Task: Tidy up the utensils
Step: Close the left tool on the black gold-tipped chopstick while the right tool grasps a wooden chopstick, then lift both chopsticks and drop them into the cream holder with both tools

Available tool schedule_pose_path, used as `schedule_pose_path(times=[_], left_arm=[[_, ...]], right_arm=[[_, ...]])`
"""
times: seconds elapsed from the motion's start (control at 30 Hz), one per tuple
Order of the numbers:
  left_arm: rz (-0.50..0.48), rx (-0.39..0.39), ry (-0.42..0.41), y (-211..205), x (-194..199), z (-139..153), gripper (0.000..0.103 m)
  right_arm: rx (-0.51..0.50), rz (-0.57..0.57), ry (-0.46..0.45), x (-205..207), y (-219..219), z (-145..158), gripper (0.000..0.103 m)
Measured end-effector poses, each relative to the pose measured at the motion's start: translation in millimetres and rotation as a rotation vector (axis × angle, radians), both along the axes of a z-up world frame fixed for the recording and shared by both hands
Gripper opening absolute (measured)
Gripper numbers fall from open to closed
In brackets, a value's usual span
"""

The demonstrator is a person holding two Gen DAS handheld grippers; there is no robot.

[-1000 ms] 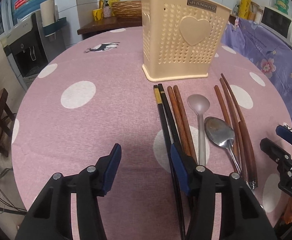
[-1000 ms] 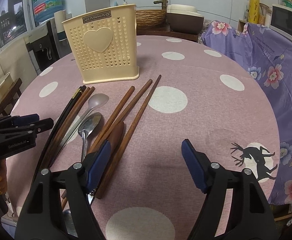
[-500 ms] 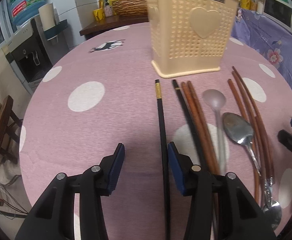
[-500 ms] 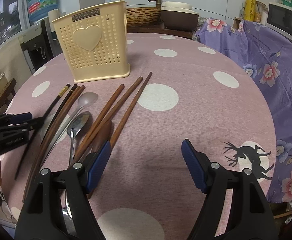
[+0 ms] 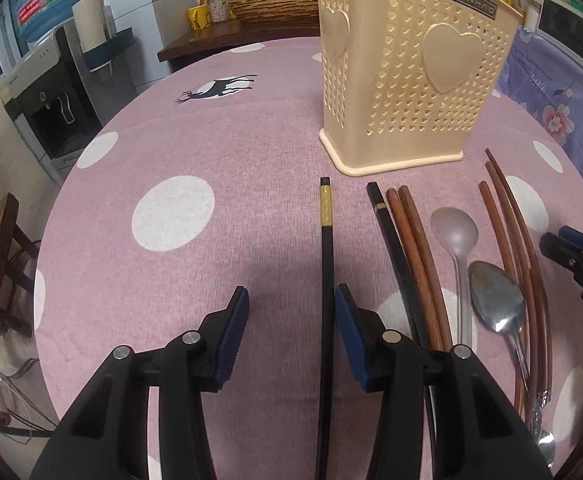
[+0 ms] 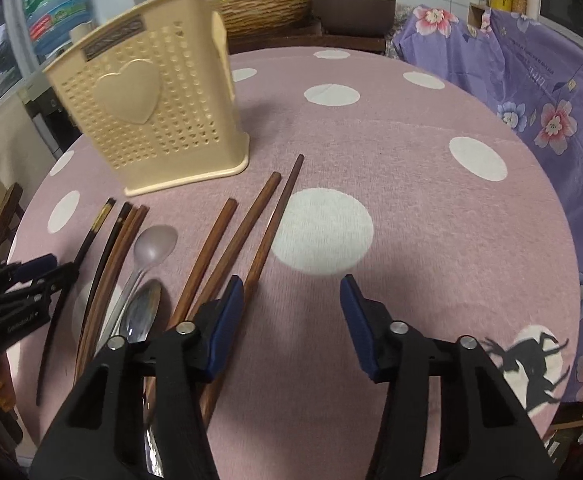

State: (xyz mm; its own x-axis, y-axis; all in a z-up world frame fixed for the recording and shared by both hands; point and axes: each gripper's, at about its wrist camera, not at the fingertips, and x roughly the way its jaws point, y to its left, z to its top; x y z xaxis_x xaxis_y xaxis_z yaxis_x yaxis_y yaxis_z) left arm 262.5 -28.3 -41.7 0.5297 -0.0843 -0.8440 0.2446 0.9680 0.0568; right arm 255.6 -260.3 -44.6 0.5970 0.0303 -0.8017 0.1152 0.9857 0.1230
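We see the cream plastic utensil holder standing upright on the round desk, its walls pierced with small heart-shaped holes, a raised heart on each face, and a dark label near the rim reading JIANHAO, mirrored from the left wrist view. The desk wears a soft mauve cloth with white dots and a black deer print. In front of the holder lie the utensils, all flat on the cloth: a black chopstick with a gold band, just beside it a second black chopstick, then a pair of reddish wooden chopsticks, a pale matte spoon, a shiny steel spoon and three longer brown wooden chopsticks fanned out farthest from the black one. The left gripper has its blue-padded jaws spread, and the gold-banded chopstick lies between them, close to the right pad, unpinched. The right gripper has just been closing its jaws, yet they stand apart over bare cloth with nothing between them; its left pad sits just beside the outermost brown chopstick. Beyond the holder stand a woven basket and a blue water bottle; a purple floral cloth drapes beside the desk.
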Motion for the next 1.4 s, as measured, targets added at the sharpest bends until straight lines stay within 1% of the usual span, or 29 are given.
schedule_pose_path(times=[0.07, 0.1, 0.23, 0.37, 0.5, 0.53, 0.6, 0.63, 0.67, 0.7, 0.8, 0.93, 1.13, 1.23, 1.3, 1.4], left_arm=[[0.001, 0.003, 0.013, 0, 6, 0, 0.045], [0.0, 0.006, 0.015, -1, 8, 0, 0.045], [0.004, 0.018, 0.014, -2, 16, 1, 0.045], [0.018, 0.001, 0.019, 0, 23, 0, 0.044], [0.03, -0.007, 0.026, 0, 27, 1, 0.044], [0.032, -0.008, 0.026, -1, 28, 1, 0.042], [0.026, -0.001, 0.025, -4, 31, 1, 0.031], [0.018, 0.007, 0.026, -8, 32, 2, 0.029], [0.012, 0.014, 0.026, -11, 33, 2, 0.023], [0.006, 0.024, 0.025, -14, 34, 2, 0.019], [-0.013, 0.07, 0.003, -25, 33, 0, 0.011], [-0.012, 0.088, -0.004, -29, 37, 0, 0.009], [0.003, 0.073, -0.003, -28, 40, 1, 0.008], [0.015, 0.039, -0.016, -24, 40, 5, 0.008], [0.015, 0.026, -0.051, -20, 36, 16, 0.008], [0.01, -0.033, -0.088, -13, 29, 39, 0.008]], right_arm=[[0.027, 0.001, 0.022, 11, 1, -2, 0.042], [0.029, 0.003, 0.028, 16, 3, -3, 0.041], [-0.011, -0.008, 0.038, 31, 8, -6, 0.03], [-0.044, -0.015, 0.043, 44, 9, -6, 0.023], [-0.056, -0.032, 0.058, 55, 8, -5, 0.018], [-0.063, -0.036, 0.061, 58, 8, -5, 0.015], [-0.061, -0.046, 0.063, 65, 7, -5, 0.012], [-0.055, -0.051, 0.065, 69, 6, -5, 0.011], [-0.047, -0.059, 0.069, 73, 4, -5, 0.009], [-0.038, -0.067, 0.073, 75, 3, -5, 0.008], [-0.009, -0.077, 0.079, 80, -2, -5, 0.008], [0.024, -0.079, 0.081, 86, -6, -5, 0.007], [0.084, -0.068, 0.057, 82, -15, -7, 0.006], [0.118, -0.059, 0.034, 76, -19, -3, 0.006], [0.107, -0.039, -0.014, 67, -19, 8, 0.006], [0.103, -0.011, -0.084, 54, -21, 31, 0.006]])
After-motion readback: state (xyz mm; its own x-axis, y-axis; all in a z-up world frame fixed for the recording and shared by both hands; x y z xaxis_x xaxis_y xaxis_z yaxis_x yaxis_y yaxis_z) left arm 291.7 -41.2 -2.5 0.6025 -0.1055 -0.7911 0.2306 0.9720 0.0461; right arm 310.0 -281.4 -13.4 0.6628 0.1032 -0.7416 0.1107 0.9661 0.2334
